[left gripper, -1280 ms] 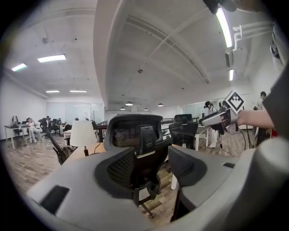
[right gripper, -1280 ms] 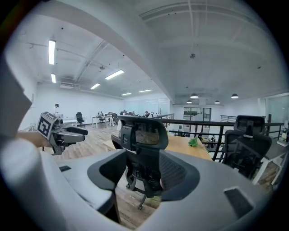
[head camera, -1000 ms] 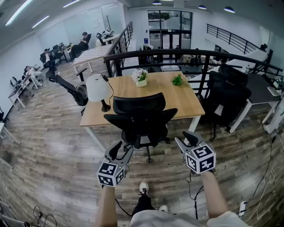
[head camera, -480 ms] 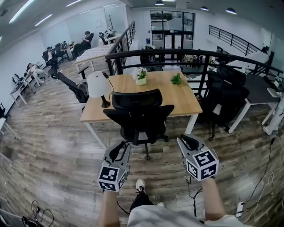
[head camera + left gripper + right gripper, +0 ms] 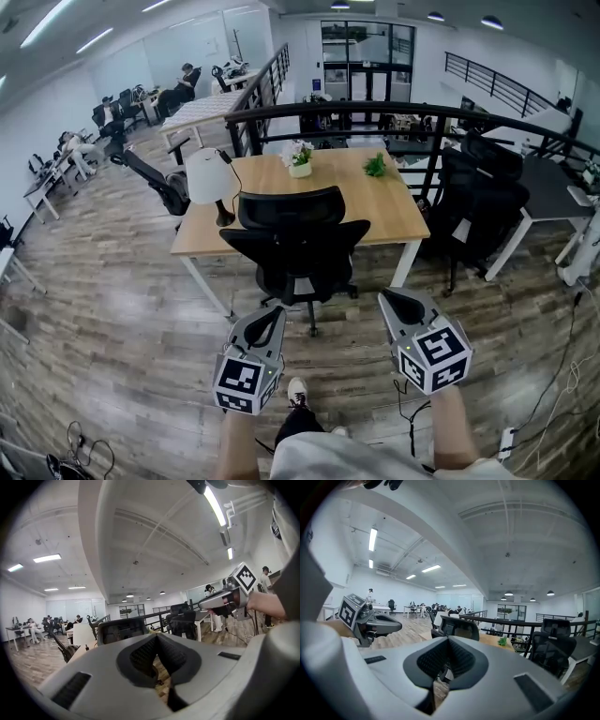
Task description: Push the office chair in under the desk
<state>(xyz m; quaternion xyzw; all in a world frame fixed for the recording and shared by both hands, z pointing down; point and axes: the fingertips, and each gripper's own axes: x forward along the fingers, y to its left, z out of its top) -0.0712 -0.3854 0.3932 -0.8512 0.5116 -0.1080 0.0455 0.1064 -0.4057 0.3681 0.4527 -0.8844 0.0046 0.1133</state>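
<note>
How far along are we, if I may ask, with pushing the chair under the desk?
Done: nothing yet; the chair stands at the desk edge, seat out. In hand: left gripper and right gripper, just closed empty, hover short of it. Left: push it under.

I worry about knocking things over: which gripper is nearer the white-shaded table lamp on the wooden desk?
Left. The left gripper hangs short of the wooden desk, below the white-shaded table lamp in the head view; the right gripper is further across, past the black office chair.

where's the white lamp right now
Head view: the white lamp stands at the near-left corner of the wooden desk, just left of the office chair.
</note>
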